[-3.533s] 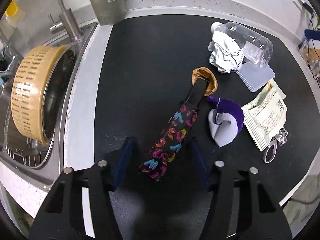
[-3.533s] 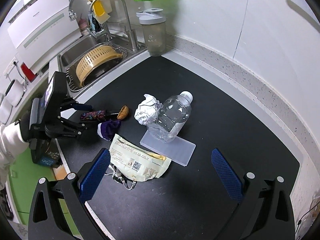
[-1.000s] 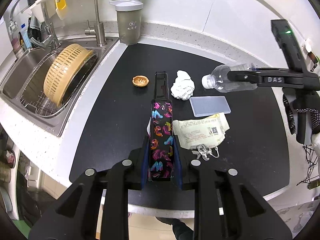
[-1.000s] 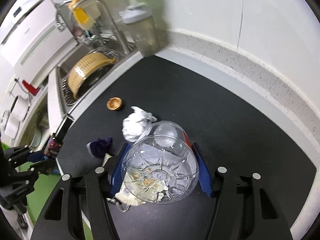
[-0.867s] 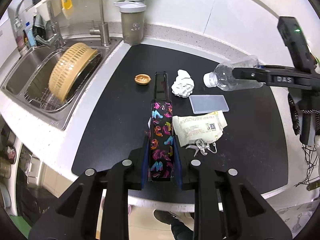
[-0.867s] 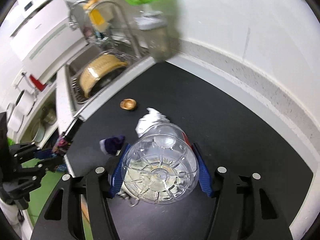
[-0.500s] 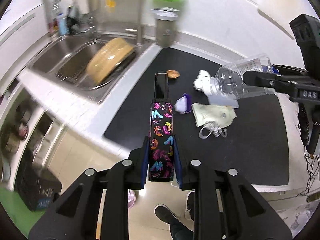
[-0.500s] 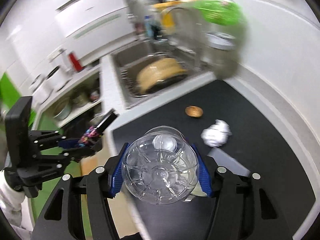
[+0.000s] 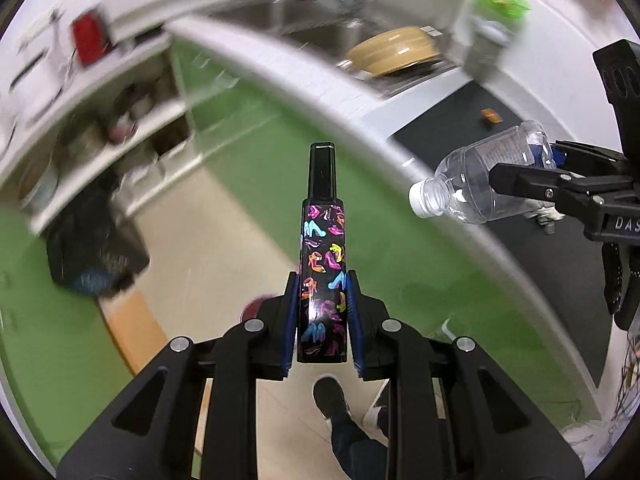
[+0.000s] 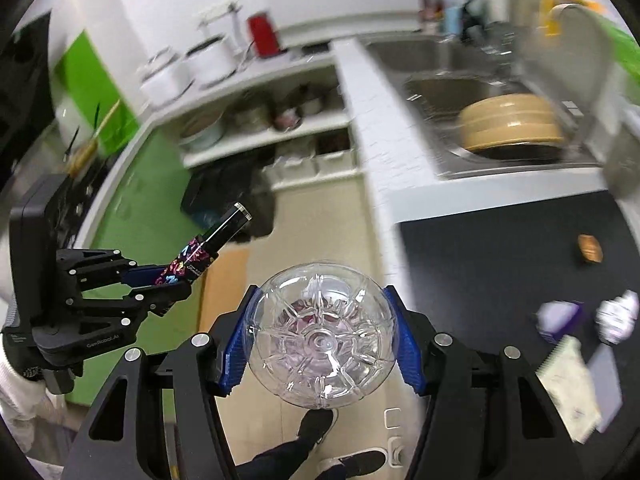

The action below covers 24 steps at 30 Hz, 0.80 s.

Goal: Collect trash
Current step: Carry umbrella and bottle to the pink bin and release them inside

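The clear plastic bottle (image 10: 322, 334) is seen base-on from the right wrist camera, so its neck and white cap are hidden there; the left wrist camera shows them pointing out past the bench edge. The patterned black pack (image 9: 323, 272) reaches forward from the left tongs, its lower end hidden between the pads. Much of the background is smeared by blur, and the dark heap on the floor (image 10: 224, 196) cannot be made out clearly.

Both held things hang over a tan and green floor (image 9: 248, 184), off the front edge of the bench (image 10: 500, 264). On its black top lie a small brown piece (image 10: 590, 247) toward the back, and nearer the front edge a purple scrap (image 10: 560, 316), a crumpled white wad (image 10: 618, 316), a pale wrapper (image 10: 568, 392) and a flat clear sheet (image 10: 606, 380). A tan colander (image 10: 510, 122) sits in the sink (image 10: 440, 88) beyond the bench's end. Open shelves (image 10: 260, 120) hold pots. A shoe (image 9: 329, 394) shows below.

The left tongs (image 9: 322, 320) are nearly closed, pads clamped on the pack. The right tongs (image 10: 321, 338) stand about half open, their blue pads pressed on both sides of the bottle.
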### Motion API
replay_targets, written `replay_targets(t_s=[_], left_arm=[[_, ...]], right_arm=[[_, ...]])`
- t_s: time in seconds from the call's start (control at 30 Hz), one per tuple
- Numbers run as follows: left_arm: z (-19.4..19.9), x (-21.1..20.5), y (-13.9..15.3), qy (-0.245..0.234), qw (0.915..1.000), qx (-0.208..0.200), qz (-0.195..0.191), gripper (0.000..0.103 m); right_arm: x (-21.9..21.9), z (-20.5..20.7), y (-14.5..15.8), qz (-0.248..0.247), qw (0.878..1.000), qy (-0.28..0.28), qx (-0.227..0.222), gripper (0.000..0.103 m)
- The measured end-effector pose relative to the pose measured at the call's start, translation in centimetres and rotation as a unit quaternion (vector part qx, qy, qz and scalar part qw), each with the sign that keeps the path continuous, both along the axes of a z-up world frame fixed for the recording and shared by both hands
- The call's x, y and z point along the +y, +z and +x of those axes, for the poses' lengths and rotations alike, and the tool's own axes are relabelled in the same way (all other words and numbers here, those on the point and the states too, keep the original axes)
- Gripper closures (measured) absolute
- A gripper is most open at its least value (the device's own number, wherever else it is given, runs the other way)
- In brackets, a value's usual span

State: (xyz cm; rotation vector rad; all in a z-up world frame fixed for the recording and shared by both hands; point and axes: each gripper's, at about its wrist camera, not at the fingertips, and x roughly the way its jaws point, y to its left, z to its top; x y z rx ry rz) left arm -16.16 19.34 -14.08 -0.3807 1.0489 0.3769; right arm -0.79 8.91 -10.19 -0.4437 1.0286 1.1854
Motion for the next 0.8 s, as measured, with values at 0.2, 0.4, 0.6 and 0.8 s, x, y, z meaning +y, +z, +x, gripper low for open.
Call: replay_targets(t_s=[0.2, 0.4, 0.6, 0.8], left_arm=[[-2.5, 3.4, -8.7, 0.041, 0.9978, 0.031, -0.041, 0.081], [-3.3, 6.7, -23.0, 0.053, 0.993, 0.067, -0.082, 0.081], [-3.3, 8.3, -36.2, 0.056, 0.9871, 0.097, -0.115, 0.081], [-2.3, 8.9, -44.1, 0.059, 0.986, 0.098, -0.121, 0.056]], right_arm=[[5.7, -3.3, -8.6, -0.042, 0.998, 0.045, 0.025, 0.044], [8.7, -5.2, -19.9, -0.075, 0.995, 0.059, 0.041, 0.044], [10.2, -5.7, -30.8, -0.102, 0.992, 0.052, 0.051, 0.044], [10.0, -5.3, -36.9, -0.117, 0.991, 0.048, 0.051, 0.044]])
